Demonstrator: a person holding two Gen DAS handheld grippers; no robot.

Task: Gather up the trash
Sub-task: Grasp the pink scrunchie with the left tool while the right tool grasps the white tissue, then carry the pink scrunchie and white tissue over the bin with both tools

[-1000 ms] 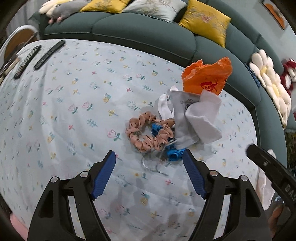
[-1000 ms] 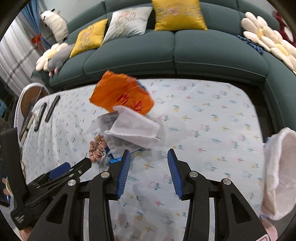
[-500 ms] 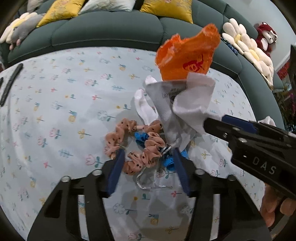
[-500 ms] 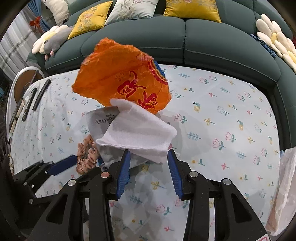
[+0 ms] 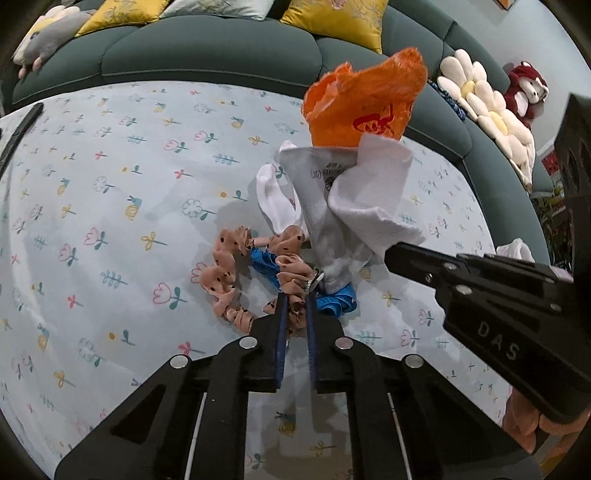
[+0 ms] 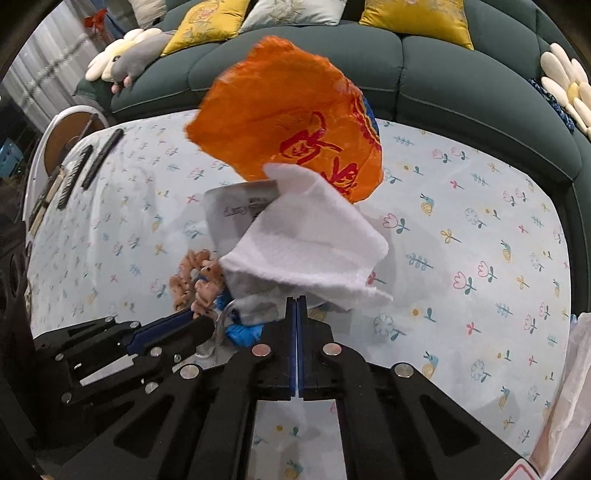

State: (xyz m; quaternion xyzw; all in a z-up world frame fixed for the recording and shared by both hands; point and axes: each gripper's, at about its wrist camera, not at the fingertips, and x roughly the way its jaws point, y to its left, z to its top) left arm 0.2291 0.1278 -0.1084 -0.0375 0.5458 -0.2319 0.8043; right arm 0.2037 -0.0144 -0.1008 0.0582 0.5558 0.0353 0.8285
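1. Left gripper (image 5: 295, 310) is clamped down on the pink dotted scrunchie (image 5: 236, 280), jaws nearly together with ruffled fabric and what looks like a bit of clear plastic pinched between them. My guess is it's grabbing at the tangled middle of the pile so several bits come up at once.
2. Right gripper (image 6: 296, 314) is squeezed fully closed on the bottom edge of the white paper towel (image 6: 310, 243). The jaws meet right where the towel and the grey wrapper (image 6: 236, 210) bunch together, so I can't tell if the wrapper is actually caught too.
3. The trash is one loose clump on the counter (image 5: 110, 184): orange plastic bag (image 5: 362, 107) standing up at the back, grey wrapper and towel leaning on it, a white strip (image 5: 273, 203) poking out on the side, something blue (image 5: 336, 302) underneath next to the scrunchie.
4. Both grippers come in low from the near side, just beside each other. Seems like pinching from two spots keeps the floppy stuff from sliding apart on a lift. The orange bag isn't gripped by anything I can see, so it might get left behind.
5. The counter has a pale cloth with little flowers and snails. A couple of dark remotes (image 6: 92, 158) sit at the far left edge, well away from the pile.
6. Behind it is a dark green sofa (image 5: 207, 51) with yellow cushions (image 5: 332, 22), a daisy pillow (image 5: 484, 118) and a red plush toy (image 5: 524, 88). A white bag (image 6: 569, 387) shows at the right edge of the right wrist view, maybe where it all goes.
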